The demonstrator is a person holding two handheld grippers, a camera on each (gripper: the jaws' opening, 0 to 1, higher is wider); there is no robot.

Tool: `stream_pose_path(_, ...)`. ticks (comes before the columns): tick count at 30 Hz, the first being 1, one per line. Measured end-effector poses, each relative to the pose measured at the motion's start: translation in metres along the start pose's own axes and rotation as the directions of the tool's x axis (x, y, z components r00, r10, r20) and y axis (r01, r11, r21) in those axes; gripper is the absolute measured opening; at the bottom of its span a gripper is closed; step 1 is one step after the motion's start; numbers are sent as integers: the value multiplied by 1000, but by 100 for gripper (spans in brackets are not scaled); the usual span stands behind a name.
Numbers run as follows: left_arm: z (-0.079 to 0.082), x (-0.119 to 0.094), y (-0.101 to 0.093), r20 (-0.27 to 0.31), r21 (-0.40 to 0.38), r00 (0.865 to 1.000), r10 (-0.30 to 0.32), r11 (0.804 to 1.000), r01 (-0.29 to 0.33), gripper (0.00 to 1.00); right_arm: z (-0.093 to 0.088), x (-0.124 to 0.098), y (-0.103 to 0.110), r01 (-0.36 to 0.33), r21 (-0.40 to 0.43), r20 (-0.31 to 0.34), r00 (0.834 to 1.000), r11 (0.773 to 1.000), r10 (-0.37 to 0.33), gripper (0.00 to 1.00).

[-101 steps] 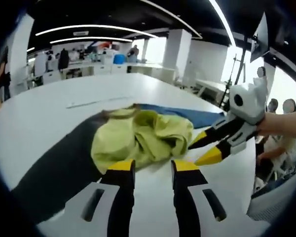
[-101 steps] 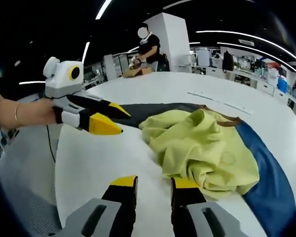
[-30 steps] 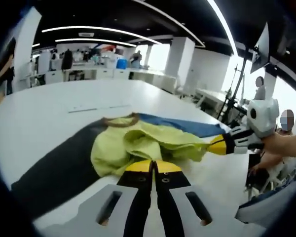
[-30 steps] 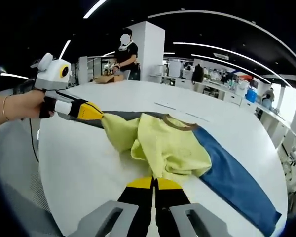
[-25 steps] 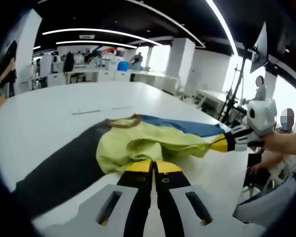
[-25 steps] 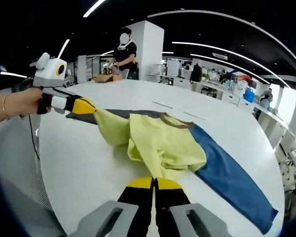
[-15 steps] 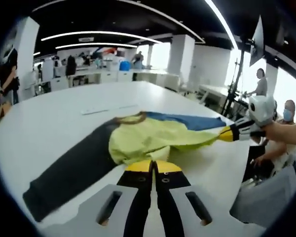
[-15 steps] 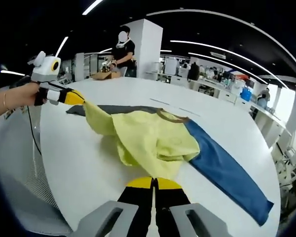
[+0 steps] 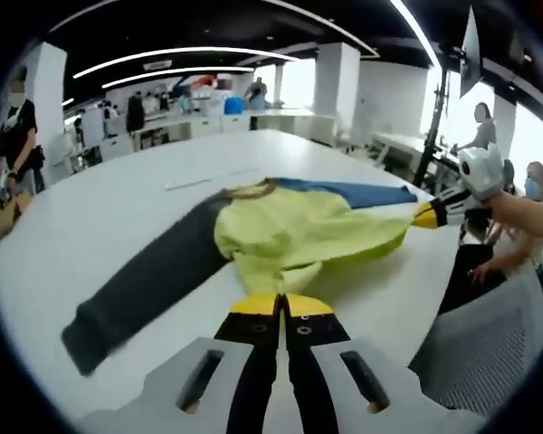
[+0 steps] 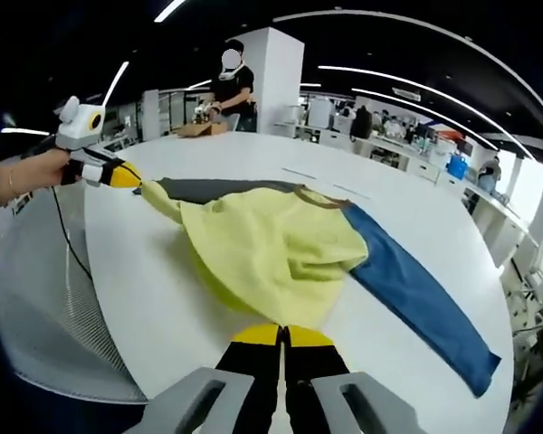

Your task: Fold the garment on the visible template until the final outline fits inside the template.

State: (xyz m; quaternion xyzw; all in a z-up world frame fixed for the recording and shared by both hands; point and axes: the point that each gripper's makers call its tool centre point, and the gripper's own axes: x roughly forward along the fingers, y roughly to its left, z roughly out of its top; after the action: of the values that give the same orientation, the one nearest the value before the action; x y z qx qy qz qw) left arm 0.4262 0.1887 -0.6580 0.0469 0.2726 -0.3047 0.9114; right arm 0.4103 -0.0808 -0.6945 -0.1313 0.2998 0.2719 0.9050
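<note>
A garment with a yellow-green body (image 9: 299, 231) (image 10: 271, 249), a dark grey sleeve (image 9: 136, 289) (image 10: 208, 188), a blue sleeve (image 9: 353, 193) (image 10: 416, 303) and a brown collar (image 9: 249, 190) lies spread on a white table (image 9: 90, 217) (image 10: 163, 298). My left gripper (image 9: 279, 303) is shut on one corner of the yellow hem; in the right gripper view it appears as the left gripper (image 10: 118, 174), held by a hand. My right gripper (image 10: 282, 333) is shut on the other hem corner and appears at the right as the right gripper (image 9: 434, 212). The hem is stretched between them, lifted slightly off the table.
The hem side of the garment lies close to the table's rounded edge. A mesh chair (image 9: 489, 353) stands beyond that edge. People (image 9: 475, 136) stand to the right, another person (image 10: 231, 77) stands by a far table. Office desks fill the background.
Both grippers, open beside the crumpled garment at first, have shut on its hem. They have drawn apart and back, and the yellow body has spread out flat with both sleeves showing.
</note>
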Motion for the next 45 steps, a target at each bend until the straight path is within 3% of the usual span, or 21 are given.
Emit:
stream_pose_path(9,-28,-13,1,-64,33,998,19,999,-17,0,-14,-12,10,-7,16,-22,1000,1000,7,0)
stream_pose_path(13,-35,-19,2,-72,17,997,24,1000,-23,0,-25,-16,7,16,-13,-56,998,1000,-17,0)
stream_pose_path(23,-59,-25,1,-124,6,992,20,1000,-19,0,-49,-23,2,37,17,-99,994,999,-35,0)
stream_pose_path(29,-67,-28,-9,-152,11,988,2,1000,-1,0,-61,-27,6,30,-29,-138,990,999,-34,0)
stream_pose_path(32,-71,-29,-14,-163,73,987,3,997,9,0,-65,-30,8,26,-51,-154,987,998,-34,0)
stream_pose_path(45,-94,-34,-26,-238,82,971,-3,996,24,0,-86,-33,17,7,-29,-195,981,1000,-12,0)
